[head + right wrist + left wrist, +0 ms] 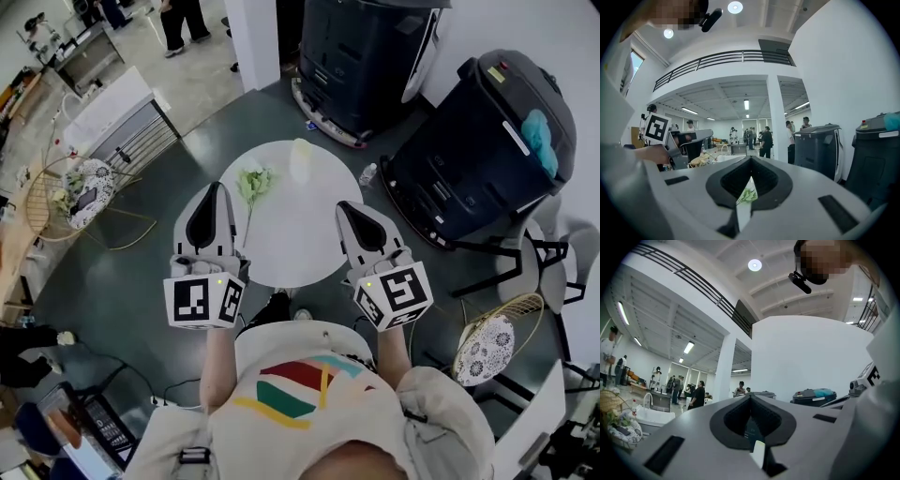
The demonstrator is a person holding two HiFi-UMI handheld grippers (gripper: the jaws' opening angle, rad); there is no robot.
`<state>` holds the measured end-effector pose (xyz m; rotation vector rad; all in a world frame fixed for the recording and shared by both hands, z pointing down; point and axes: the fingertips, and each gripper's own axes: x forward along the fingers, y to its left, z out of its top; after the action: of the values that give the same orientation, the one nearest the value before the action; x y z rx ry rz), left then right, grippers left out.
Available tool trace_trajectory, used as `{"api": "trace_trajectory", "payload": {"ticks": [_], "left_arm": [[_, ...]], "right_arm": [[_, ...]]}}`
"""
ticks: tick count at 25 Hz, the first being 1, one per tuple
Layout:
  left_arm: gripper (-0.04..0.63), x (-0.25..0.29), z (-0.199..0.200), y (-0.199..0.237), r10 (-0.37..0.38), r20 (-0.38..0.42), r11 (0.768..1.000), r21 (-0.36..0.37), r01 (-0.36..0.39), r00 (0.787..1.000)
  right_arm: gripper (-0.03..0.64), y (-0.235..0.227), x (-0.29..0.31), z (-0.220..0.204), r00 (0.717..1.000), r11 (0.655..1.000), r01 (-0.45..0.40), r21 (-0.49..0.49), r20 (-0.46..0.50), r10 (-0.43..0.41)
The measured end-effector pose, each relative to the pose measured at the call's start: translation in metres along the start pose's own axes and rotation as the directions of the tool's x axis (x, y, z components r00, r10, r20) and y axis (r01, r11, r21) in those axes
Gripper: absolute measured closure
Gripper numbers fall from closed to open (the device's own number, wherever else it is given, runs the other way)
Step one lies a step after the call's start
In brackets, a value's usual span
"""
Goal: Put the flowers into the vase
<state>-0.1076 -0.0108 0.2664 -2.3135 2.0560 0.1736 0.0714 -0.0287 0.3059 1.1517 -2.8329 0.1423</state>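
Observation:
A small bunch of pale green and white flowers (pixel 253 182) lies on the left part of a round white table (pixel 309 234). Near the table's far edge a clear, pale vase (pixel 301 159) stands upright. My left gripper (pixel 217 187) hovers over the table's left rim, just left of the flowers, jaws shut and empty. My right gripper (pixel 346 206) is over the right rim, also shut with nothing held. In the right gripper view a bit of the flowers (pixel 748 194) shows through the slit below the gripper (pixel 750 158). The left gripper view shows its gripper (pixel 751 397) closed.
Two large dark machines (pixel 370 56) (pixel 487 150) stand behind the table. A wire chair with a patterned cushion (pixel 86 192) is at the left, another (pixel 487 347) at the right. People (pixel 183 23) stand far off. A cable (pixel 131 239) lies on the floor.

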Motion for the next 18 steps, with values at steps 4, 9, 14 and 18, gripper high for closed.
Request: {"api": "trace_trajectory", "payload": {"ticks": [4, 9, 14, 18], "left_arm": [[0.589, 0.025, -0.008, 0.024, 0.01, -0.018, 1.0, 0.012, -0.01, 1.0], [0.589, 0.053, -0.023, 0.063, 0.035, -0.051, 0.999, -0.016, -0.036, 0.998], [0.589, 0.09, -0.034, 0.097, 0.036, -0.07, 0.999, -0.036, -0.039, 0.997], [0.589, 0.11, -0.052, 0.118, 0.022, -0.096, 0.998, -0.064, -0.028, 0.995]], "right_arm": [[0.607, -0.008, 0.036, 0.003, 1.0, 1.0, -0.013, 0.002, -0.021, 0.013], [0.607, -0.013, 0.078, 0.011, 0.999, 1.0, -0.02, -0.015, -0.045, 0.019], [0.607, -0.02, 0.123, 0.013, 0.996, 1.0, -0.009, -0.012, -0.091, 0.008], [0.607, -0.021, 0.154, 0.01, 0.992, 0.999, 0.012, -0.031, -0.126, -0.016]]}}
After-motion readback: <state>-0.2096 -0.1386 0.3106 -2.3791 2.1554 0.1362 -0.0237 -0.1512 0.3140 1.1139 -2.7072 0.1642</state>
